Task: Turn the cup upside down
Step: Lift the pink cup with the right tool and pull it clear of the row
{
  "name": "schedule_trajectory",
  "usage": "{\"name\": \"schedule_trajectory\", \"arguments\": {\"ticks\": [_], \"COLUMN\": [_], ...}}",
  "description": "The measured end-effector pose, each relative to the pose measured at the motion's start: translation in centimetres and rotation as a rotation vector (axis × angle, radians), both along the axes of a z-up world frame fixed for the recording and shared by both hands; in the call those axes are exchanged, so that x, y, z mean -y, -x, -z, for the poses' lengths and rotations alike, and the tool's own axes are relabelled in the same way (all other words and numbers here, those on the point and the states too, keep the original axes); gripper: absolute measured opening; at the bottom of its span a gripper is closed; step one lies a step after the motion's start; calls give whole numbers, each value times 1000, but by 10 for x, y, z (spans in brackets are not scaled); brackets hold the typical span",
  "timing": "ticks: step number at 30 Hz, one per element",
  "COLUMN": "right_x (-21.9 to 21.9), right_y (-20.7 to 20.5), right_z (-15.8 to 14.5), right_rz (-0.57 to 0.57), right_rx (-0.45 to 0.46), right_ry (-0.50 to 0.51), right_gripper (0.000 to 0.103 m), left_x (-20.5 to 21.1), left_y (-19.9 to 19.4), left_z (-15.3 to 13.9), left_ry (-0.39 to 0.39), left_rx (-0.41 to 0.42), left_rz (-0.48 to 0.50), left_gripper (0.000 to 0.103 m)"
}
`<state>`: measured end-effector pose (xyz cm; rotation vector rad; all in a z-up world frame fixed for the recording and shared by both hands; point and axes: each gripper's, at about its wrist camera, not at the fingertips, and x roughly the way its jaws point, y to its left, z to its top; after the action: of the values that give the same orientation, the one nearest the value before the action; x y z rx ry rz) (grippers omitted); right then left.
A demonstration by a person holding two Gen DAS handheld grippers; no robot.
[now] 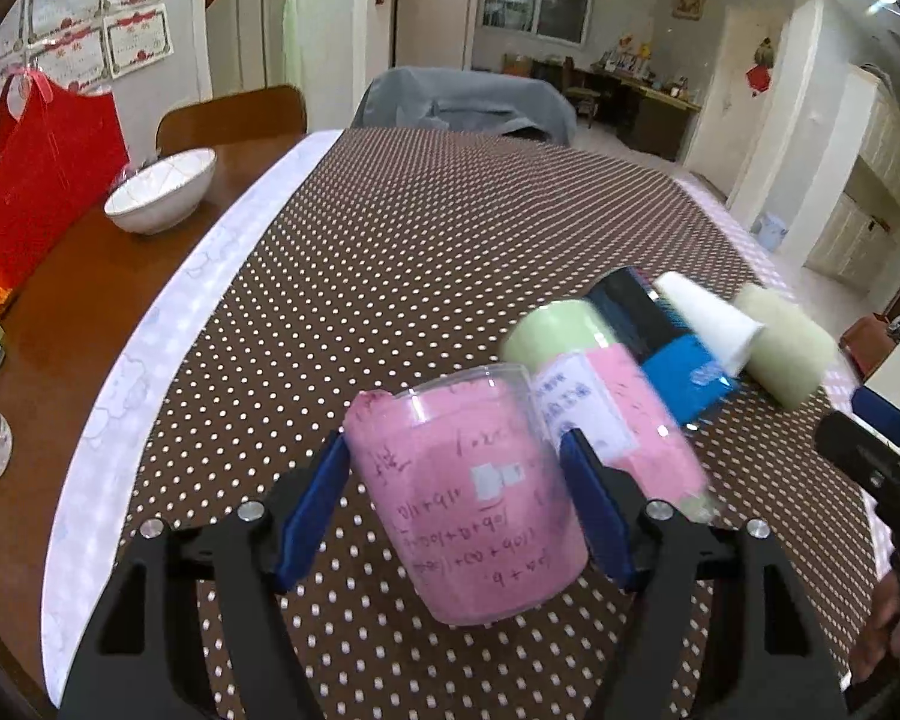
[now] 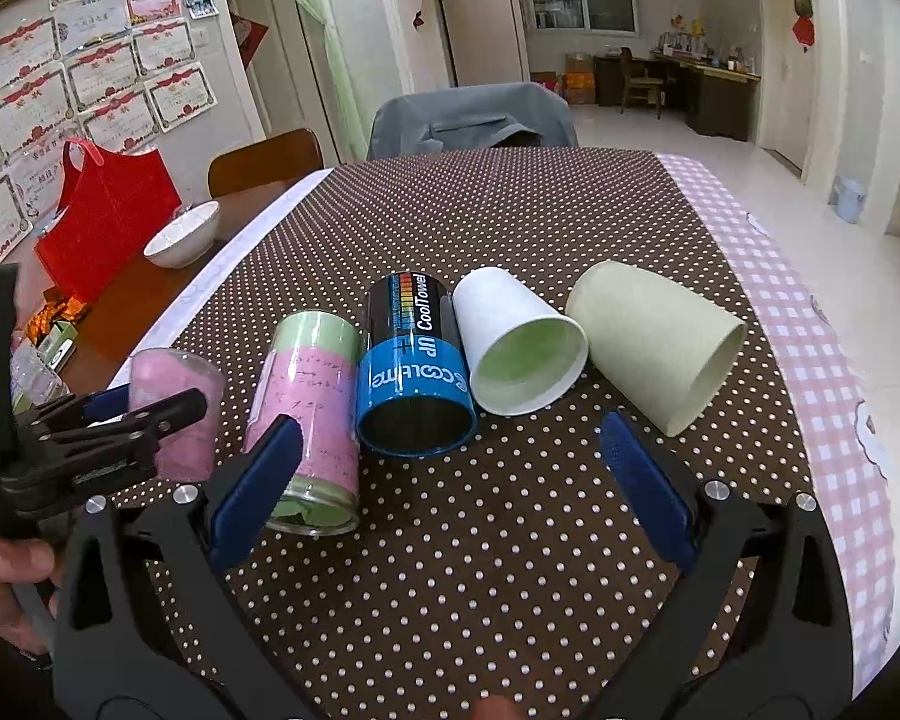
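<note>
Left gripper [image 1: 453, 498]: our pads are clamped on something, tilted a bit.
Right gripper [image 2: 450, 480]: we've got it spread wide, gripping nothing.

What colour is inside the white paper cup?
Light green inside the white paper cup, clearest from the right wrist view.

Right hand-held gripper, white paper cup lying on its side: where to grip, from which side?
Grip the white paper cup across its side wall near mid-length, coming from the near side above the open rim. It lies mouth toward the camera, wedged between neighbours, so the ends are poor holds.
</note>
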<state>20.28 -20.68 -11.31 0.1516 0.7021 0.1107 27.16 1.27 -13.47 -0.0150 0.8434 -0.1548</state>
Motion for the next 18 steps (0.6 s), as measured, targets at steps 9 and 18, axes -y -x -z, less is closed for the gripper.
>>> {"name": "schedule_trajectory", "arguments": {"ticks": [9, 18], "right_x": [18, 33], "right_y": [40, 74], "right_z": [-5, 0], "right_rz": [41, 73], "right_rx": [38, 51], "right_ry": [-14, -15], "right_gripper": [97, 97], "left_x": [30, 66], "left_y": [70, 105], "left_z": [-30, -15], "left_ry": [10, 8], "left_rx": [69, 59], "left_rz": [140, 219], "left_gripper": [71, 71]}}
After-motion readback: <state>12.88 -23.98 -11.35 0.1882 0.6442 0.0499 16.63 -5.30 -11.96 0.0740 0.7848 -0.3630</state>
